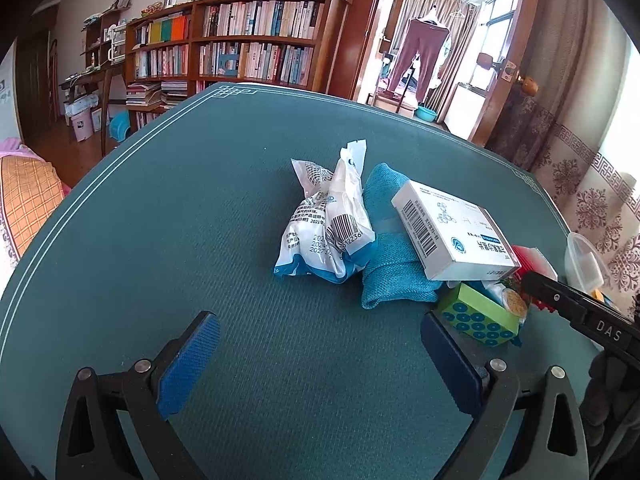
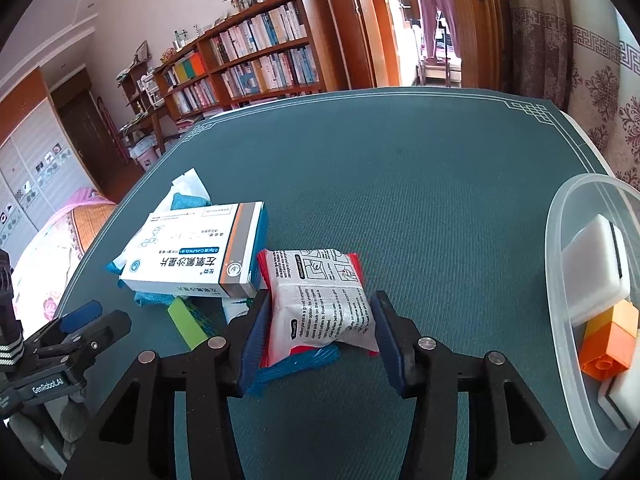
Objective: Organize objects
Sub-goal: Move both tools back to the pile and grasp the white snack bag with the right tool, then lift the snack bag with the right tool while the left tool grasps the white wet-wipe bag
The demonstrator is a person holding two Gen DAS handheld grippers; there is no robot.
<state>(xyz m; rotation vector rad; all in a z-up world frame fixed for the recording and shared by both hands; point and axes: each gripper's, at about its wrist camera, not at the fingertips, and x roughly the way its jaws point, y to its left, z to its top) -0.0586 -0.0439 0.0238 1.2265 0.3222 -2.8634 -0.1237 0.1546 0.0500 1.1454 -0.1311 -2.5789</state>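
Observation:
On the teal table mat (image 1: 200,208) lies a pile: a white-and-blue plastic pouch (image 1: 328,228), a teal cloth (image 1: 384,264), a white medicine box (image 1: 452,232) on top, and a green dotted box (image 1: 476,318). My left gripper (image 1: 316,356) is open and empty, short of the pile. In the right wrist view my right gripper (image 2: 316,332) stands with its pads on both sides of a red-edged silver packet (image 2: 320,300), which lies on a blue item (image 2: 296,364). The medicine box (image 2: 192,252) lies to the left of it.
A clear plastic bin (image 2: 560,280) at the right holds a white sponge (image 2: 596,264), an orange and yellow block (image 2: 608,344) and another sponge. The bin also shows in the left wrist view (image 1: 580,260). A bookshelf (image 1: 240,40) and a doorway stand behind the table.

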